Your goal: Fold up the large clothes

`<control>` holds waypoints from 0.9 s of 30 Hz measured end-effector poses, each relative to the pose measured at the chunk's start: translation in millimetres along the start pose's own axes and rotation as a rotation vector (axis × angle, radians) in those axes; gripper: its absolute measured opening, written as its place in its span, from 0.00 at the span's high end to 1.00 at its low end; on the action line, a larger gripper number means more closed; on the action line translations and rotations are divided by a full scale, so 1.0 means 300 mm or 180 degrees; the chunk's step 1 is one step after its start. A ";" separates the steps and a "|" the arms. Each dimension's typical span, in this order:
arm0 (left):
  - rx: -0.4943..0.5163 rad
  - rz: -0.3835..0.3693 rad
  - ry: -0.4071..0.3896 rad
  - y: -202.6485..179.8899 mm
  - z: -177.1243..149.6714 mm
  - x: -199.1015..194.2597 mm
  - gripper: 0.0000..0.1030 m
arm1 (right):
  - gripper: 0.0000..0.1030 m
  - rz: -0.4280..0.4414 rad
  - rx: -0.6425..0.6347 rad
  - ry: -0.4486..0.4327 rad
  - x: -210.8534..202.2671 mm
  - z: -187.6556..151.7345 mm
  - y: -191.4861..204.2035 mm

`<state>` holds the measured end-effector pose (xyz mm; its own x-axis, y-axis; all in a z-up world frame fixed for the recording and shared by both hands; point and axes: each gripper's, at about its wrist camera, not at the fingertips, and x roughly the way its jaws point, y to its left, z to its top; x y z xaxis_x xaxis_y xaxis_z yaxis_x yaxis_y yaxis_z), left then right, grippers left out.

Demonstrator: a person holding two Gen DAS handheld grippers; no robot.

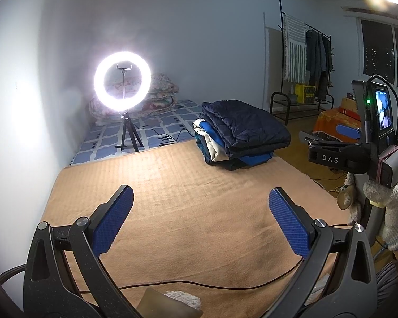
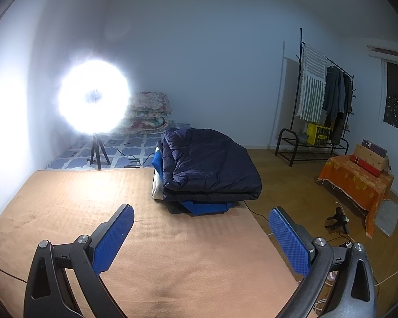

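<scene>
A stack of folded clothes (image 1: 241, 132) lies on the far right part of the tan blanket (image 1: 172, 198), with a dark navy quilted jacket on top and blue and white garments under it. The stack also shows in the right wrist view (image 2: 207, 169), on the blanket (image 2: 119, 212). My left gripper (image 1: 201, 196) is open and empty above the blanket, well short of the stack. My right gripper (image 2: 201, 214) is open and empty, just short of the stack's near edge. The right gripper's body (image 1: 358, 148) shows at the right of the left wrist view.
A bright ring light on a tripod (image 1: 123, 79) stands at the blanket's far left edge, its cable trailing on the patterned mat (image 1: 151, 122). Folded floral quilts (image 2: 148, 114) lie by the wall. A clothes rack (image 2: 323, 100), an orange-covered stand (image 2: 358, 180) and floor cables stand to the right.
</scene>
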<state>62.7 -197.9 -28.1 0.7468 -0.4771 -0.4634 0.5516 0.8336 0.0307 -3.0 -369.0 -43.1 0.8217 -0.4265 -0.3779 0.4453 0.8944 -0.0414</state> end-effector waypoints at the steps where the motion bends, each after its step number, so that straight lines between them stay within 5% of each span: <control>1: -0.0002 -0.0002 0.0000 -0.001 0.000 -0.001 0.00 | 0.00 -0.0004 -0.0004 0.0001 0.001 -0.001 0.000; 27: 0.0061 0.0003 -0.0011 0.015 0.001 -0.008 0.00 | 0.00 -0.0014 -0.0044 0.0005 0.010 -0.012 -0.008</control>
<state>63.5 -193.1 -26.5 0.7485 -0.4774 -0.4603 0.5579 0.8285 0.0480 -2.9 -371.9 -47.5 0.8192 -0.4302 -0.3793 0.4438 0.8944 -0.0558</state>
